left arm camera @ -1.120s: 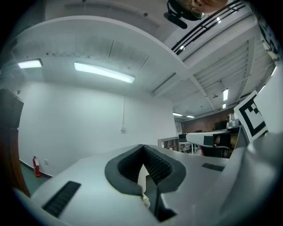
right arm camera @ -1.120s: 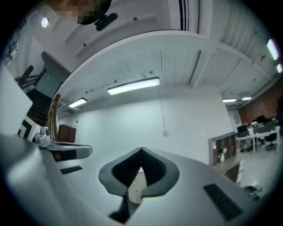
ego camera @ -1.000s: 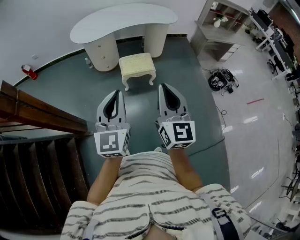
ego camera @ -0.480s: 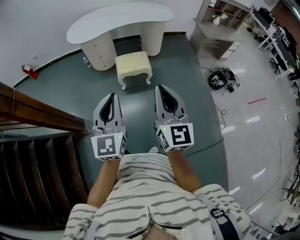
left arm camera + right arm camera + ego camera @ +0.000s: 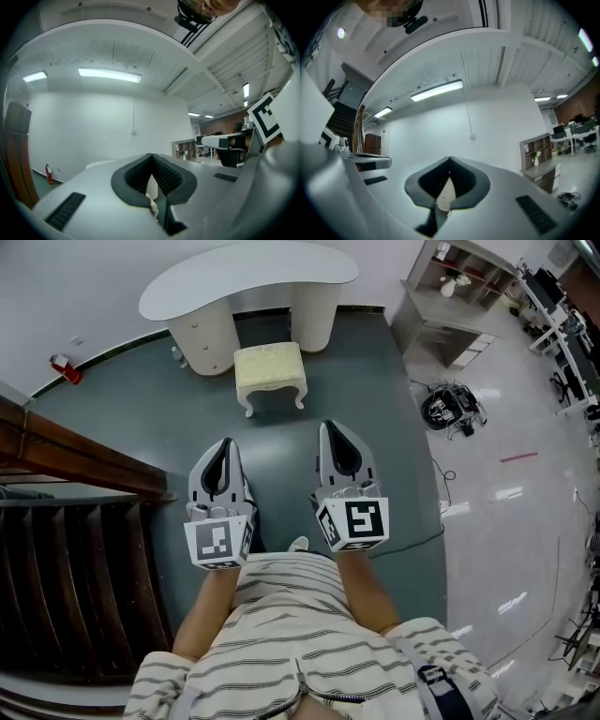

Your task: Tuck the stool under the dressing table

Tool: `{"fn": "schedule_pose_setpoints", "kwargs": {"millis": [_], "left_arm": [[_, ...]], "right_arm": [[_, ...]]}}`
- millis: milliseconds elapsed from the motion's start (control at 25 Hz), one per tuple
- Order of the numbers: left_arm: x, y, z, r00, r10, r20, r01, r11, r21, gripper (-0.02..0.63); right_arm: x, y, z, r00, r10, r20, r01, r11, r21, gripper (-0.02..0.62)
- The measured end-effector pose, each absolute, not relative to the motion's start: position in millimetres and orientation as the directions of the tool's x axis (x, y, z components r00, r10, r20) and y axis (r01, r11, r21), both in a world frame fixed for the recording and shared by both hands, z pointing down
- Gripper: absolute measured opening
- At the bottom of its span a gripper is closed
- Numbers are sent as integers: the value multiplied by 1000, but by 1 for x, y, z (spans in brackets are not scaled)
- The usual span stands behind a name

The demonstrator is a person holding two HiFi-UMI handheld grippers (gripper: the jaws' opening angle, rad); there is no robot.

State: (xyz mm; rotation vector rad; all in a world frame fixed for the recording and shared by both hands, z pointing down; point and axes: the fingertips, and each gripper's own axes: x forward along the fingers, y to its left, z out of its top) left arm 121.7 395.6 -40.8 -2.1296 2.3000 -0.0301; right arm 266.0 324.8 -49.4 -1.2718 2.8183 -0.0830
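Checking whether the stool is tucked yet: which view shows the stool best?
The head view. The whole cream stool shows from above, standing in front of the dressing table, not under it. Both gripper views look over shut jaws; only a cream sliver shows in each gap, too little to identify.

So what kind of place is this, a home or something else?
Probably an office or lab with a staged bedroom corner: a white dressing table with its stool by the wall, office desks at the far right, and a fire extinguisher on the floor.
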Motion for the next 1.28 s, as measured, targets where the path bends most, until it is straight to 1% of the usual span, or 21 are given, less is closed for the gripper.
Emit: {"fn": "schedule_pose_setpoints", "kwargs": {"millis": [200, 520, 960, 1280], "left_arm": [[107, 373, -30, -92, -996, 11, -996, 92, -11, 6], [56, 306, -8, -97, -995, 14, -995, 97, 22, 6], [-64, 173, -1, -45, -999, 22, -996, 46, 78, 6], [-130, 83, -4, 38, -999, 14, -994, -36, 107, 6]], "right_arm": [[253, 300, -44, -664, -747, -21, -745, 664, -63, 13], [203, 235, -24, -664, -748, 7, -747, 663, -44, 12], [81, 107, -19, -632, -774, 44, -775, 629, -65, 14], [8, 27, -25, -576, -815, 57, -817, 575, -40, 14]]}}
